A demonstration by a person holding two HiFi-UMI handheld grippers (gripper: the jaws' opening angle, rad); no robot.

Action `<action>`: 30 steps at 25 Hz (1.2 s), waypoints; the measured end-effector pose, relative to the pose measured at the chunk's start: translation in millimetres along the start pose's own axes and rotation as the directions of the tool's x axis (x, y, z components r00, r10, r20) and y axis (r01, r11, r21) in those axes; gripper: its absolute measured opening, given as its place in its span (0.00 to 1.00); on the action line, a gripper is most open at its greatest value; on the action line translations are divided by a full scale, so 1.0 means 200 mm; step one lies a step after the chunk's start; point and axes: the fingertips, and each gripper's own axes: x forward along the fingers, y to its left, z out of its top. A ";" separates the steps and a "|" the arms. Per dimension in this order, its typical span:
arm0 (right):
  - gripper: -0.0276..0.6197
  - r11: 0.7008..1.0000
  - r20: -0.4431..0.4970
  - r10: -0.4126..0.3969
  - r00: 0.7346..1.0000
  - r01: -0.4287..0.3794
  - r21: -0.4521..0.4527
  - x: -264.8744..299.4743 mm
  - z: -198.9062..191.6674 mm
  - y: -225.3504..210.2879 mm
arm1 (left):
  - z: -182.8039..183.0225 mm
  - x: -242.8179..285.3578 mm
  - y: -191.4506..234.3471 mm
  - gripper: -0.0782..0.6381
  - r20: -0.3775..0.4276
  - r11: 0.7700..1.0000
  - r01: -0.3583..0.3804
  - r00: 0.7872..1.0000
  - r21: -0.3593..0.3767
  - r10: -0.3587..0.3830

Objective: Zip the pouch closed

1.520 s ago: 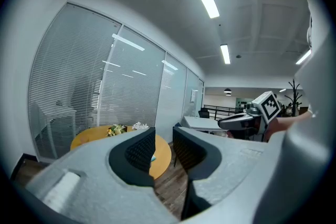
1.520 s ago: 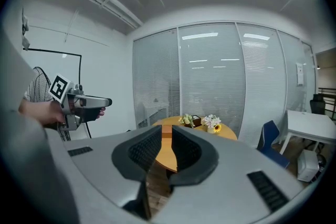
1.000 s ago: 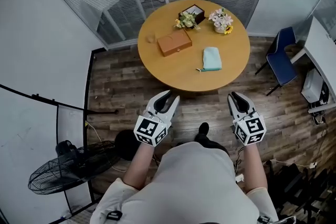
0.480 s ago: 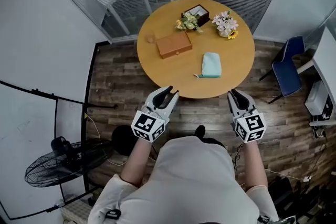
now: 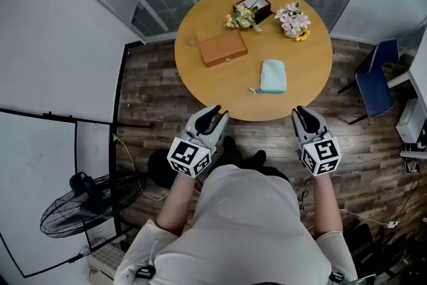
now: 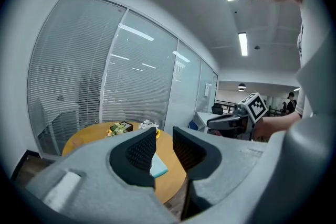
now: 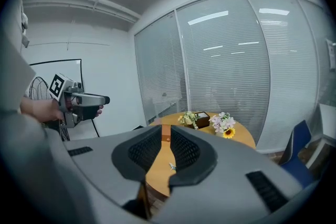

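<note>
A teal pouch lies flat on the round wooden table, right of centre, with its zipper pull at its near left corner. Both grippers hover side by side off the table's near edge, short of the pouch. My left gripper is open, and the pouch shows through the gap between its pads. My right gripper is also open with nothing between its pads. In the right gripper view the tabletop shows beyond the right gripper.
On the table stand a brown flat box, a dark box with yellow flowers and a pot of pink flowers. A blue chair stands to the right, a floor fan at lower left. Glass walls with blinds stand behind.
The person has stepped toward the table, and both grippers have come up to its near edge. The gaps between the jaws look unchanged.
</note>
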 end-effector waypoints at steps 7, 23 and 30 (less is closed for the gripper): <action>0.12 0.999 -0.039 -0.027 0.999 0.028 0.021 0.19 -0.03 -0.03 | -0.02 0.16 0.18 0.24 -0.013 0.998 0.067 0.998 -0.019 -0.068; 0.12 0.983 -0.177 -0.159 0.971 0.171 0.059 0.65 -0.14 -0.20 | -0.26 0.67 0.55 0.24 -0.189 0.939 0.343 0.923 0.006 -0.336; 0.12 0.975 -0.263 -0.164 0.951 0.197 0.104 0.87 -0.39 -0.21 | -0.57 0.87 0.56 0.25 -0.299 0.878 0.478 0.842 0.025 -0.449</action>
